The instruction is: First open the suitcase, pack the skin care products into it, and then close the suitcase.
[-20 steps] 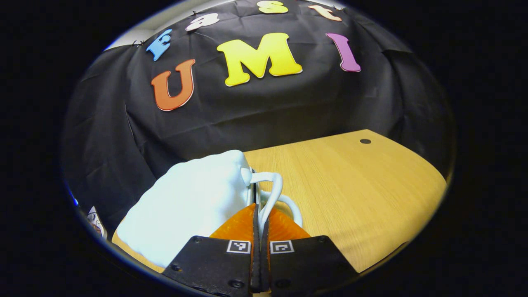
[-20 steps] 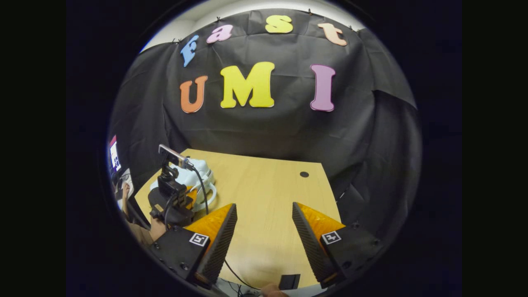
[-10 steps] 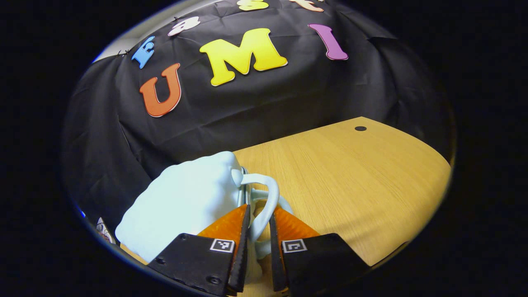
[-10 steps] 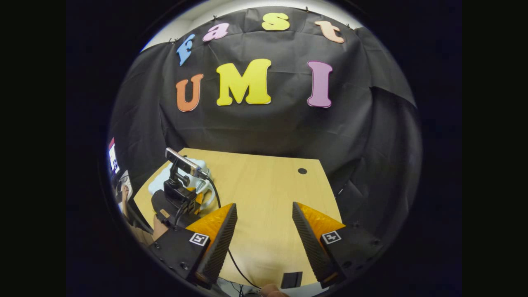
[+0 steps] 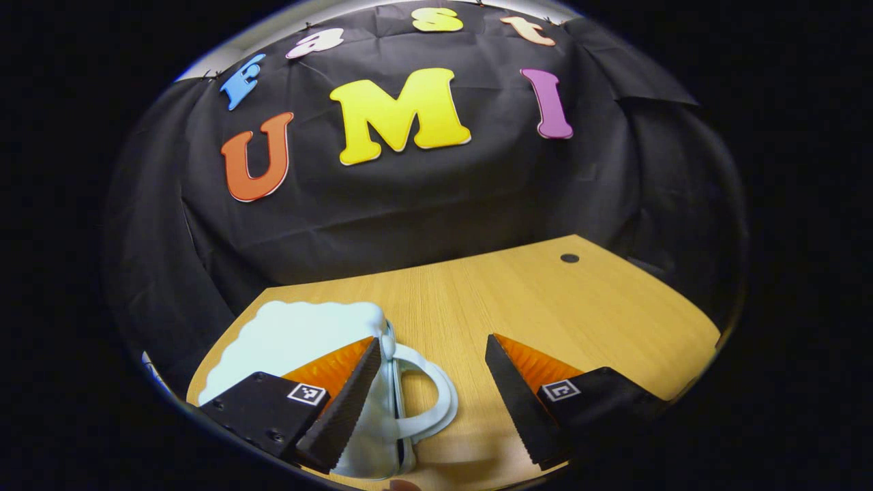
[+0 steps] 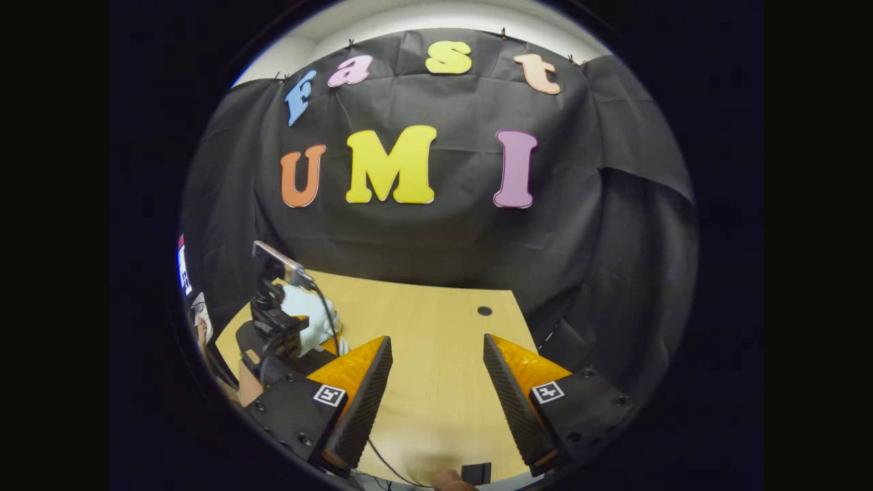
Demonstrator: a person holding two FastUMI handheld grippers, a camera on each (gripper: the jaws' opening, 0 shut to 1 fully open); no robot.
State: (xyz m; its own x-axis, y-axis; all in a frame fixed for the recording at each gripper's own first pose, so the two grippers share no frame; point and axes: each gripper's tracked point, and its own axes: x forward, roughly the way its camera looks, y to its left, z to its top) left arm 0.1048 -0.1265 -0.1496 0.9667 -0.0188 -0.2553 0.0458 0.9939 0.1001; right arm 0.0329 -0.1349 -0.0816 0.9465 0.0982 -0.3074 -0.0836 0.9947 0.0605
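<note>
The left tongs (image 5: 430,389) now stand spread wide and hold nothing. A second ago they were clenched on the looped handle (image 5: 430,399) of the pale suitcase (image 5: 300,334); half a second ago they had begun to part, and now the handle lies free between the two fingers, flat against the tabletop (image 5: 545,307), with one finger crossing in front of the case's lid. The suitcase has also dropped lower in the left gripper view and lies flat at the near left corner of the tabletop, closed as far as can be seen. Judged from this, the handle has just been let go after closing or setting down the case, so the task looks to be at or near its end; no skin care products can be made out on the tabletop, which fits with them being packed, though that cannot be confirmed.

The right tongs (image 6: 436,395) are released too, hanging over bare tabletop well apart from the case, as they were a second ago. In the right gripper view the suitcase (image 6: 300,310) is largely hidden behind the left gripper's body and cable. The case's front edge and any latch or zip are cut off at the bottom of the left gripper view, so whether it is fully fastened cannot be told.
</note>
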